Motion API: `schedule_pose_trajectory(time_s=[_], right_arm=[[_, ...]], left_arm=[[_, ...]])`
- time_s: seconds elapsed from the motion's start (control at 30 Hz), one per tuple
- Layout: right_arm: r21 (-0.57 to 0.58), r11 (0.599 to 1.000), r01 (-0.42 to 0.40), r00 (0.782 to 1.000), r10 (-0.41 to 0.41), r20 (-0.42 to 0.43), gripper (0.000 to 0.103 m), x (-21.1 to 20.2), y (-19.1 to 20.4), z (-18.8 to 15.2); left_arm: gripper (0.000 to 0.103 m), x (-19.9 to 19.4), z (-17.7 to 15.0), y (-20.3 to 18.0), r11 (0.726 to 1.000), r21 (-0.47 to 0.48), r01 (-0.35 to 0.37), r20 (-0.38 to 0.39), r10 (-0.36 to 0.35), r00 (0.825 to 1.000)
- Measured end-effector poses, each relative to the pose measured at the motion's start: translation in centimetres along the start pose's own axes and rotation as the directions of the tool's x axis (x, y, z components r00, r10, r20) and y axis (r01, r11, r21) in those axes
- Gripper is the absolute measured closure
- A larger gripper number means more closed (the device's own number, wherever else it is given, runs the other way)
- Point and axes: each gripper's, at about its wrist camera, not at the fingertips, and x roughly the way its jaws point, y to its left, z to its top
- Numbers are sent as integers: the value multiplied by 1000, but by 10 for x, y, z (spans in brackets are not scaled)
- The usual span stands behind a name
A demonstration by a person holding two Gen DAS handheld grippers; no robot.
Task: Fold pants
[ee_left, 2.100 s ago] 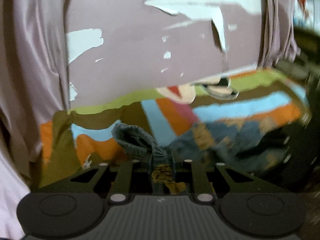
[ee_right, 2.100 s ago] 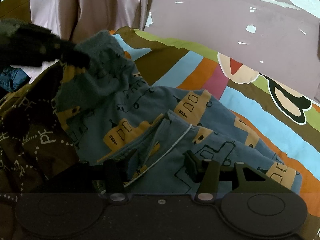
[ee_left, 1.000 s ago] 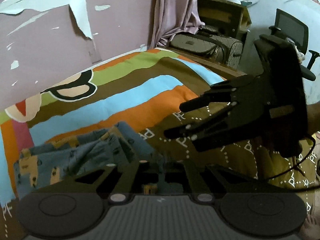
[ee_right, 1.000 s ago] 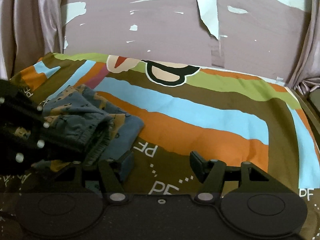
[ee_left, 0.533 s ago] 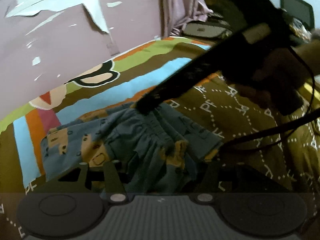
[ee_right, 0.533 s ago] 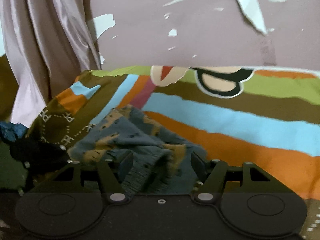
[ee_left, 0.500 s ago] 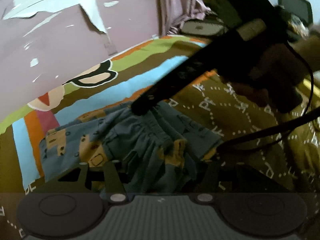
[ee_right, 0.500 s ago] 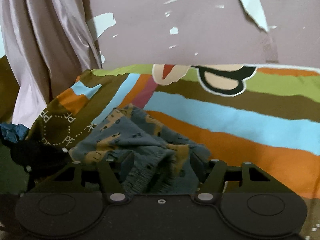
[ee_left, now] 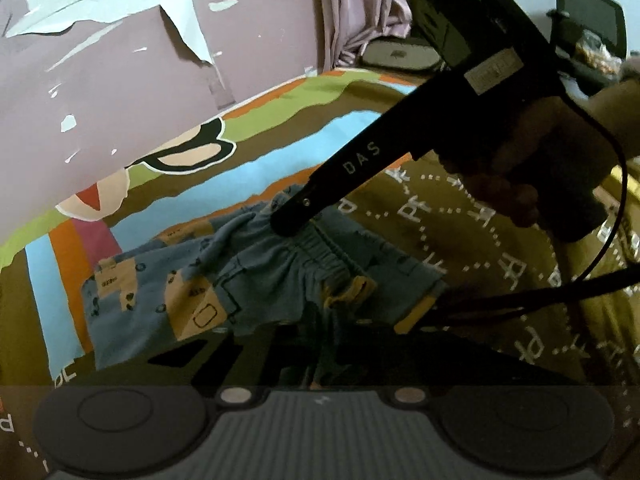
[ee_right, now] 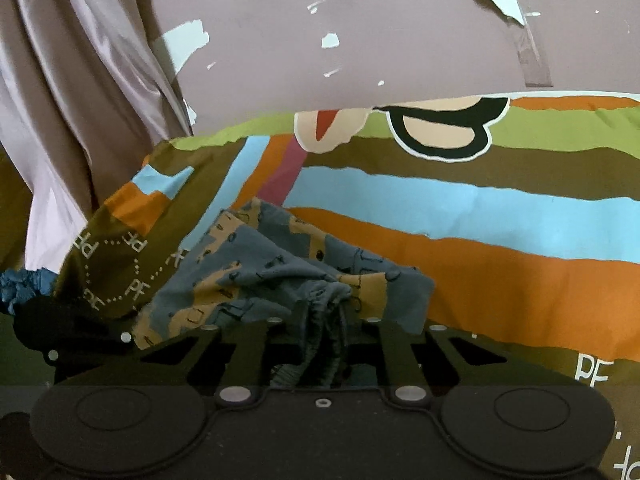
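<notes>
Small blue pants with tan car prints lie bunched on a bed, over its striped bedspread of brown, blue, orange and green. The right tool has just been closing and pinches the gathered waistband. The left tool has just been closing too and pinches another part of the waistband.

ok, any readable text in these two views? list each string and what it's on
"DAS": white letters on the right gripper finger.
"PF": white, repeated along dotted lines on the brown bedsheet.
Grey label on the right gripper's body: too blurred to read.
The pants carry printed pictures, no words.
</notes>
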Motion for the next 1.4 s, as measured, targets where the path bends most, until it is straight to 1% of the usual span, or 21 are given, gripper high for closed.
schedule_pose_trajectory(time_s=[0.13, 0.27, 0.33, 0.47, 0.63, 0.7, 0.73, 0.77, 0.8, 0.83, 0.87, 0.9, 0.93, 1.0, 1.03, 1.07, 1.1, 1.17, 1.23, 1.33, 1.4], right_arm=[[20, 1000, -10, 1000, 9, 18, 88, -18, 1, 5], [33, 999, 5, 1000, -6, 15, 88, -33, -3, 6], [36, 999, 31, 1000, -31, 0, 88, -34, -7, 2], [33, 996, 84, 995, -82, -56, 88, -24, -15, -13], [-57, 991, 122, 991, -125, -52, 82, -21, -5, -23], [-65, 989, 133, 990, -136, -39, 79, -22, -3, -25], [-58, 989, 137, 990, -139, -35, 77, -22, -3, -25], [-43, 989, 141, 989, -142, -27, 71, -23, -3, -24], [-34, 989, 145, 989, -146, -20, 63, -23, -3, -24], [-30, 988, 152, 988, -153, -8, 59, -25, -2, -23], [-35, 986, 160, 987, -160, 4, 51, -27, 0, -23], [-50, 984, 171, 985, -170, 20, 41, -29, 3, -23], [-64, 980, 187, 982, -185, 40, 35, -31, 6, -23], [-77, 976, 204, 977, -198, 83, 16, -36, 11, -22], [-79, 974, 210, 974, -202, 100, 13, -37, 13, -22], [-78, 972, 221, 971, -211, 113, 5, -38, 15, -21], [-78, 968, 237, 966, -226, 128, 1, -38, 17, -20], [-77, 961, 264, 957, -252, 142, 1, -37, 19, -19], [-73, 957, 282, 953, -270, 139, 1, -35, 20, -17], [-63, 950, 305, 946, -294, 140, 1, -32, 23, -15], [-59, 949, 309, 944, -299, 138, 1, -30, 25, -15]], left_arm=[[97, -15, 7, 2, 998, -40, 39, 36, -37, 999], [97, -19, 14, -4, 996, -41, 83, 67, -80, 995], [96, -12, 15, -8, 995, -36, 91, 58, -89, 994], [94, 11, 5, -10, 989, -66, 134, 5, -134, 991], [84, 13, -7, 0, 983, -111, 144, -9, -146, 989], [73, 9, -7, 2, 983, -108, 146, -7, -148, 989], [70, 7, -7, 2, 984, -102, 144, -6, -146, 989], [63, 4, -6, 1, 985, -97, 145, -3, -146, 989], [51, 0, -5, 1, 985, -95, 146, 4, -146, 989], [46, -4, -4, 1, 985, -95, 144, 11, -144, 990], [41, -9, -3, 2, 985, -98, 145, 25, -143, 989], [38, -13, -1, 3, 984, -100, 148, 35, -145, 989], [36, -18, 0, 2, 984, -101, 149, 42, -146, 988], [27, -25, 3, 4, 986, -101, 136, 55, -131, 990], [24, -28, 4, 6, 987, -100, 127, 60, -121, 991], [20, -30, 5, 7, 988, -98, 117, 64, -111, 992], [15, -33, 6, 8, 990, -99, 104, 66, -97, 993], [8, -37, 7, 12, 993, -108, 54, 71, -46, 996], [4, -39, 7, 17, 991, -129, -20, 67, 29, 997], [0, -41, 3, 31, 976, -181, -125, 39, 134, 990], [0, -42, -2, 42, 962, -221, -162, 11, 169, 986]])
